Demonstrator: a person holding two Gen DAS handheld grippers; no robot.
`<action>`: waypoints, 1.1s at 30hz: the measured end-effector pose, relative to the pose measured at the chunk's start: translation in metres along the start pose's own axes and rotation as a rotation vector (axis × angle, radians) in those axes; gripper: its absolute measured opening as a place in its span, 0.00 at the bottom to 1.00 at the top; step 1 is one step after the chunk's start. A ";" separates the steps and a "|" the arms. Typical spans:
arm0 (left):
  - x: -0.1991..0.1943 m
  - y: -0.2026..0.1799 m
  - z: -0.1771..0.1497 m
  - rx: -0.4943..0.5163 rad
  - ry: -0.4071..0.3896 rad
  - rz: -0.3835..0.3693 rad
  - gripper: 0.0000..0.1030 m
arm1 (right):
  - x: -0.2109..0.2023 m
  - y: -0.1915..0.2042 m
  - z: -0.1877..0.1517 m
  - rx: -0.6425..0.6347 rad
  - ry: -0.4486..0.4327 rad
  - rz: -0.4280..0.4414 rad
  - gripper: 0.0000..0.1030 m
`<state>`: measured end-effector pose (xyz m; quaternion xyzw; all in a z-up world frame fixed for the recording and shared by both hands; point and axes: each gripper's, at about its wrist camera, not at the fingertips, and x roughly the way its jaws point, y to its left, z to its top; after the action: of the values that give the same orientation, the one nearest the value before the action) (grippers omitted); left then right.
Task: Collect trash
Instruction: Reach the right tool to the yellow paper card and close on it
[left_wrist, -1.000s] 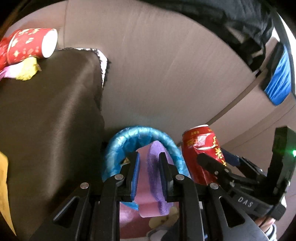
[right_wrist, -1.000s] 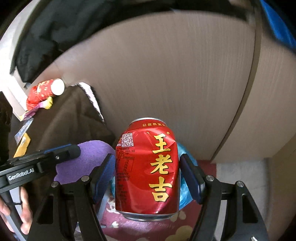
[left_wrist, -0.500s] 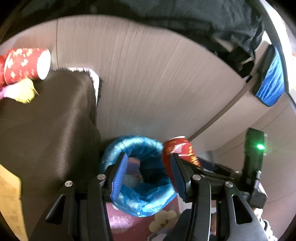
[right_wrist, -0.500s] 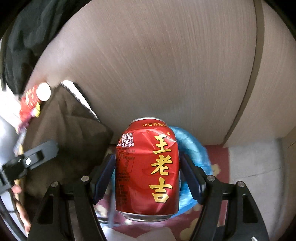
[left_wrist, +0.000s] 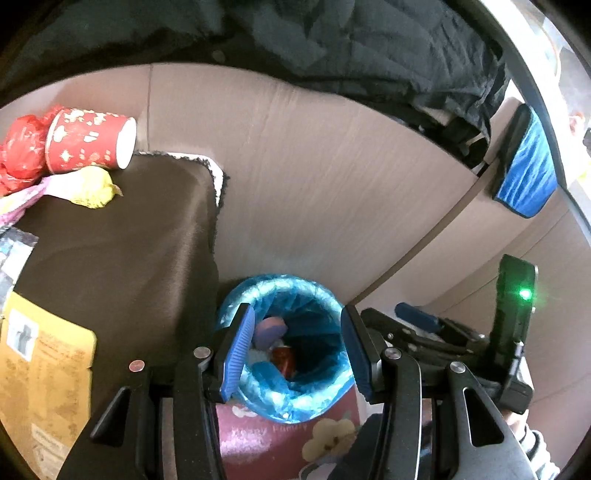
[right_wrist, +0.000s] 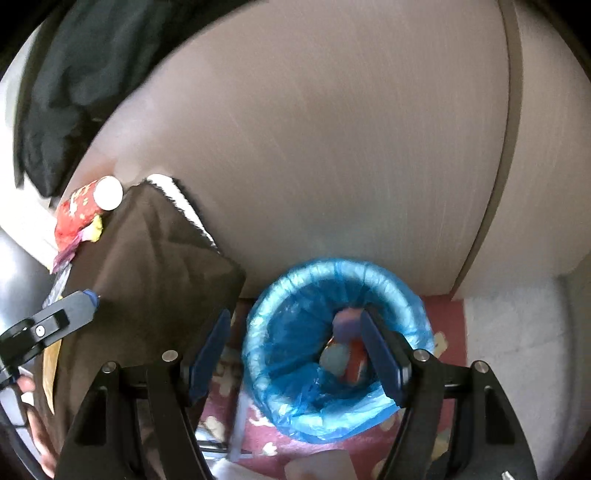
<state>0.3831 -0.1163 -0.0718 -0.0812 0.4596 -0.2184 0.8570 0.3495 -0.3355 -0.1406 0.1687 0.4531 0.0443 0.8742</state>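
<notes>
With both the left gripper (left_wrist: 295, 345) and right gripper (right_wrist: 295, 354) gaping wide and empty over the blue-lined bin (left_wrist: 321, 402), either could be snagging the thin liner, tipping the bin while heading for the paper cup (left_wrist: 88, 140).

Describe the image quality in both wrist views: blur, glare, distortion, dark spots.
Left wrist view: mostly sharp; fisheye bends the beige panel into an arc; a green indicator light flares; the inside of the blue-lined bin is shadowed.
Right wrist view: softer, motion-smeared; the can in the bin is blurry; the dark cloth shows sheen; the corners go black.
</notes>
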 end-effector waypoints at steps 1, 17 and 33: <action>-0.006 0.002 0.000 0.002 -0.010 0.003 0.48 | -0.005 0.007 0.001 -0.040 0.000 -0.013 0.68; -0.161 0.163 -0.016 -0.149 -0.153 0.202 0.49 | -0.054 0.208 -0.033 -0.468 0.090 0.258 0.40; -0.144 0.171 -0.093 0.068 0.003 0.290 0.49 | 0.012 0.243 -0.026 -0.373 0.172 0.205 0.40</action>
<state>0.2882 0.1067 -0.0739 0.0152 0.4602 -0.1079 0.8811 0.3537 -0.0978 -0.0829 0.0447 0.4903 0.2300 0.8395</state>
